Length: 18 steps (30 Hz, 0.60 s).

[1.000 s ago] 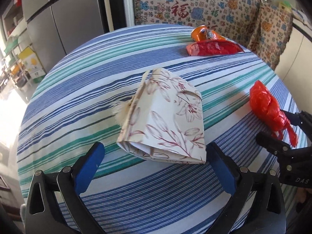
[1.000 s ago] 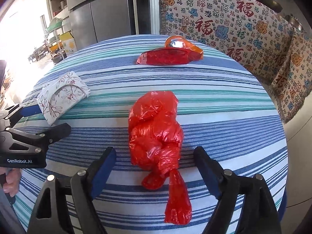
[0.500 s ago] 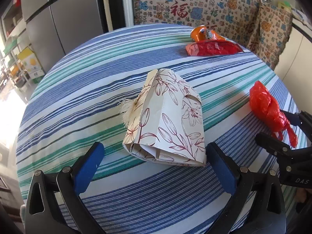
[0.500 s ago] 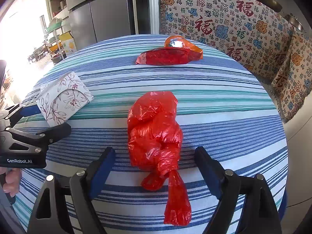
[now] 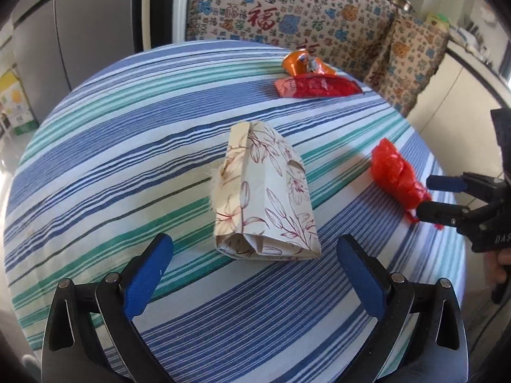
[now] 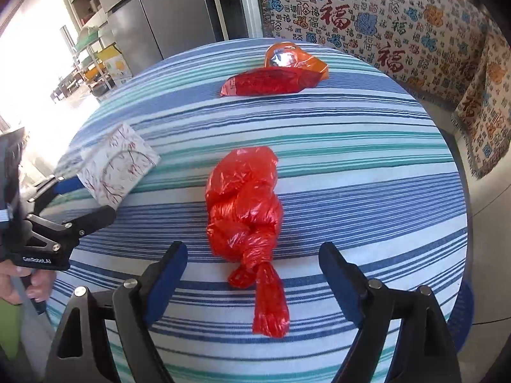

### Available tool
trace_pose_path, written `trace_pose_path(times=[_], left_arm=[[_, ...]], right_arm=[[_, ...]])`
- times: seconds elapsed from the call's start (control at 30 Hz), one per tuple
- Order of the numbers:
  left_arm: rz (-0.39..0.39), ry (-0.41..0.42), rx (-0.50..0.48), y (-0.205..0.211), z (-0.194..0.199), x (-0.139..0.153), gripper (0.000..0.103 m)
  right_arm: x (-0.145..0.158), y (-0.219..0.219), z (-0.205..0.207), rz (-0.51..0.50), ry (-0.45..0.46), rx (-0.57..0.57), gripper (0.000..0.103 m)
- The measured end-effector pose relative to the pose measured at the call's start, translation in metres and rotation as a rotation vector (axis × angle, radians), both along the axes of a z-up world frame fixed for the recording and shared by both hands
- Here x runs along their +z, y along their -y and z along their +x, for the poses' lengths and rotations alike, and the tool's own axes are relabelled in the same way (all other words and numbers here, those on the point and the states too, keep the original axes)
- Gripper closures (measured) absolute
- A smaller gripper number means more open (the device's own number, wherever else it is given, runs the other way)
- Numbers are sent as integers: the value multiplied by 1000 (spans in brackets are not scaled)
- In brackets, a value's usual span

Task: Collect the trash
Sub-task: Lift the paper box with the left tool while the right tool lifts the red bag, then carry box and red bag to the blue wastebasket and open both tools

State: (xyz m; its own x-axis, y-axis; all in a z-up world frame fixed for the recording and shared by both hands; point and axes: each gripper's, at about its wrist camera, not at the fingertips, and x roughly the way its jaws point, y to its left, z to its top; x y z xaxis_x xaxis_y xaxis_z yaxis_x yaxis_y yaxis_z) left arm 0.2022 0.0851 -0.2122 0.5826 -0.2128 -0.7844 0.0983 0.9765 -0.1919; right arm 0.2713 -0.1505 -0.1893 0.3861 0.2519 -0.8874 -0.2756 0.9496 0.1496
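A floral paper bag [image 5: 265,191] lies folded on the striped round table [image 5: 127,146], just ahead of my open, empty left gripper [image 5: 255,261]; it also shows in the right wrist view [image 6: 118,166]. A knotted red plastic bag [image 6: 246,204] lies just ahead of my open, empty right gripper [image 6: 252,274], its tail between the fingers. It also shows in the left wrist view [image 5: 396,172]. A red wrapper [image 6: 268,81] and an orange wrapper [image 6: 290,56] lie at the table's far side.
A sofa with a patterned cover [image 6: 399,16] stands behind the table. A steel fridge [image 6: 166,22] stands at the back left. Shelves and boxes [image 6: 108,60] stand beyond the table's left edge.
The paper bag has turned and now points more lengthwise away from my left gripper, which has shifted left. The right gripper has held almost still by the red bag.
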Motion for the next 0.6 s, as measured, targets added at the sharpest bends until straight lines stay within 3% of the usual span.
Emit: trace_pose_path(times=[0.17, 0.23, 0.3, 0.33, 0.37, 0.4, 0.47, 0.6], left_arm=[[-112, -59, -26, -7, 23, 14, 2], [-61, -78, -45, 3, 31, 16, 5], [19, -100, -63, 14, 38, 13, 15], [47, -116, -72, 20, 41, 10, 25], [66, -133, -80, 26, 43, 7, 41], [83, -146, -89, 29, 44, 4, 50], [83, -116, -90, 32, 40, 10, 64], [53, -75, -75, 36, 30, 29, 67]], right_arm=[[10, -8, 24, -63, -71, 43, 17], [8, -17, 31, -69, -79, 60, 17], [0, -27, 38, -89, -105, 75, 17], [-4, -31, 39, -96, -120, 77, 18], [-8, -34, 38, -100, -130, 83, 32], [-11, -35, 37, -109, -137, 89, 59], [-5, -33, 29, -119, -95, 91, 60], [18, -10, 7, -89, -35, 97, 60]])
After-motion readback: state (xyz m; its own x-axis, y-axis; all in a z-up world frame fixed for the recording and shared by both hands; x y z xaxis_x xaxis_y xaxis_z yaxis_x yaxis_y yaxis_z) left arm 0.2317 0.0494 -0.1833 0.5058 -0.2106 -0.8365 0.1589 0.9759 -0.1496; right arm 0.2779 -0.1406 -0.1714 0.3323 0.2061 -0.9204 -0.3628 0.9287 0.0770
